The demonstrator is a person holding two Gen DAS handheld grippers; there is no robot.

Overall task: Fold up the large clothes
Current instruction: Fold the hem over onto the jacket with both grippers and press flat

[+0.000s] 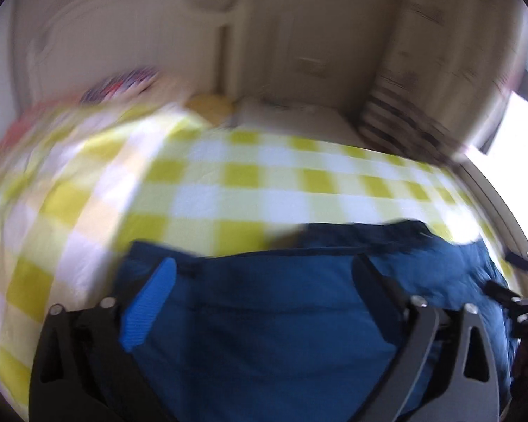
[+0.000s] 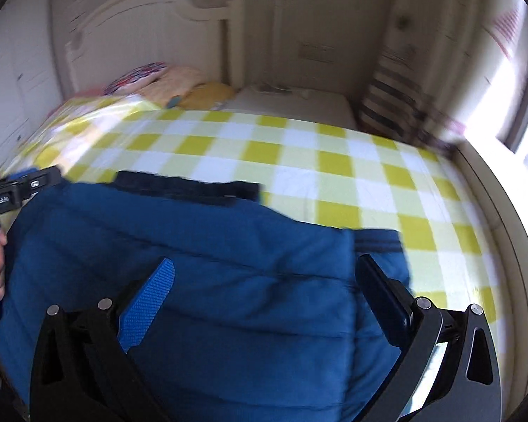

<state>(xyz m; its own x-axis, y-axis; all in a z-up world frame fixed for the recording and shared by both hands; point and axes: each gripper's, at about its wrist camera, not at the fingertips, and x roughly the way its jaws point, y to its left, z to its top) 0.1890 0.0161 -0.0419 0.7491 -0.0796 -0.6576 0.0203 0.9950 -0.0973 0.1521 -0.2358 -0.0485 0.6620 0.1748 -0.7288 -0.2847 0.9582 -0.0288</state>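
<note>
1. Lying folded on a yellow-checked bed [image 2: 299, 161], a quilted blue jacket [image 2: 228, 281] fills both views.
2. Left gripper [image 1: 264, 281] and right gripper [image 2: 264, 281] hang above it, fingers spread wide, gripping nothing.

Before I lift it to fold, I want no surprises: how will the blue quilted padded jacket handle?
The blue quilted padded jacket likely flops and drapes: it already lies creased. Its puffy panels suggest it is light for its bulk. The smooth shell may slip.
</note>
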